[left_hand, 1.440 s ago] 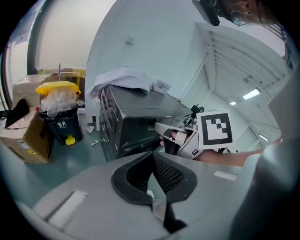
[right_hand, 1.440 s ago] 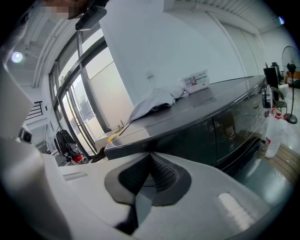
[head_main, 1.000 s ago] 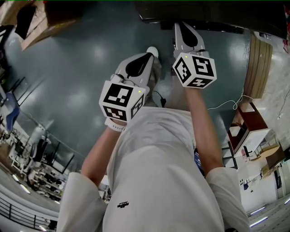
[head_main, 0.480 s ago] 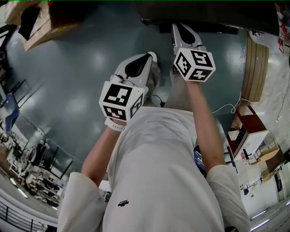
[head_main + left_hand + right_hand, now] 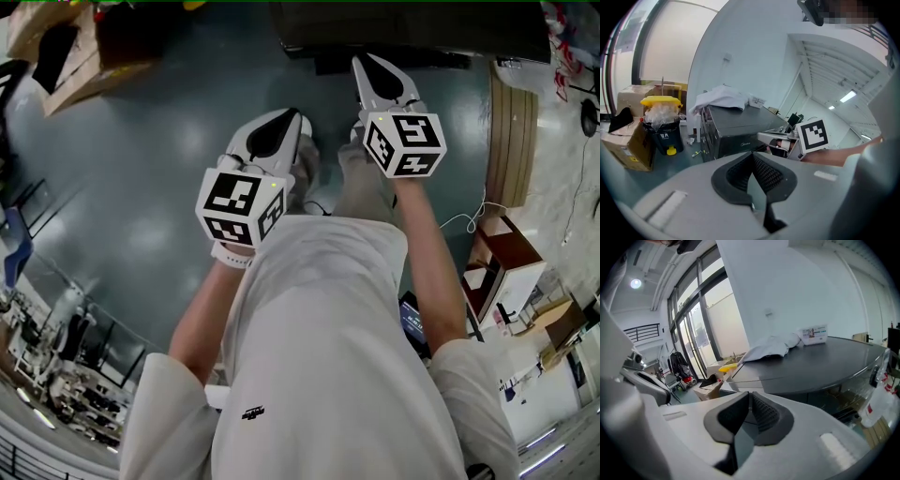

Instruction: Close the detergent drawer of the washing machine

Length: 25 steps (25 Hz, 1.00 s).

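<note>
The dark grey washing machine (image 5: 412,23) stands at the top edge of the head view; only its top and front edge show there. It also appears in the left gripper view, washing machine (image 5: 736,129), and its flat top (image 5: 820,362) fills the right gripper view. I cannot make out the detergent drawer in any view. My right gripper (image 5: 359,58) is shut and empty, its tip close to the machine's front edge. My left gripper (image 5: 298,114) is shut too, held lower and to the left, apart from the machine. Both left gripper (image 5: 751,154) and right gripper (image 5: 749,393) have nothing between them.
A white cloth (image 5: 719,99) and a small box (image 5: 814,335) lie on the machine's top. A black bin with a yellow lid (image 5: 663,126) and a cardboard box (image 5: 628,145) stand to its left. Wooden boards (image 5: 514,131) and a white cable (image 5: 469,217) lie at the right.
My right gripper has moved forward, closer to the machine's front edge. My left gripper has drifted slightly left. Both have stayed shut.
</note>
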Tool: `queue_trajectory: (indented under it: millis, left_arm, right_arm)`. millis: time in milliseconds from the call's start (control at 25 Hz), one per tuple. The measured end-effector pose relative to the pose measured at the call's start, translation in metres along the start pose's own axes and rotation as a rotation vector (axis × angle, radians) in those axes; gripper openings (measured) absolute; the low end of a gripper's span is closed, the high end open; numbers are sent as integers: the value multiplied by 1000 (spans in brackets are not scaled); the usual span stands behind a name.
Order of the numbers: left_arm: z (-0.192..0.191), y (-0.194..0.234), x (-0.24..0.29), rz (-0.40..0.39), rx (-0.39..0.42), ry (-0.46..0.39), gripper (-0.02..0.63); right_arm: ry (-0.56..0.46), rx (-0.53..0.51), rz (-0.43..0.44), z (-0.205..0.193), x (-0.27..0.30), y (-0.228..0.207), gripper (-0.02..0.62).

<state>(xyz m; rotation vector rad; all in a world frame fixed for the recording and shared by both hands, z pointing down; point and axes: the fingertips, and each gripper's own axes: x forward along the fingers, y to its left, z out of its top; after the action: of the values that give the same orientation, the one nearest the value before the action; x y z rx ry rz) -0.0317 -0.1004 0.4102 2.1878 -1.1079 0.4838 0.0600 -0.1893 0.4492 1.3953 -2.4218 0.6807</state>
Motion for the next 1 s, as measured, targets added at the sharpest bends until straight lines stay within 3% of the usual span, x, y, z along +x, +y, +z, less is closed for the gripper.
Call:
queue_trajectory:
  millis: [520,1000]
  left_arm:
    - [50,13,-26,48,-11,-165,17]
    - [79,15,-64,57,18,-274,17]
  right_arm:
    - [20,-226,61,49,-58,19,17]
    - [-42,-262,1,87,-124,21,17]
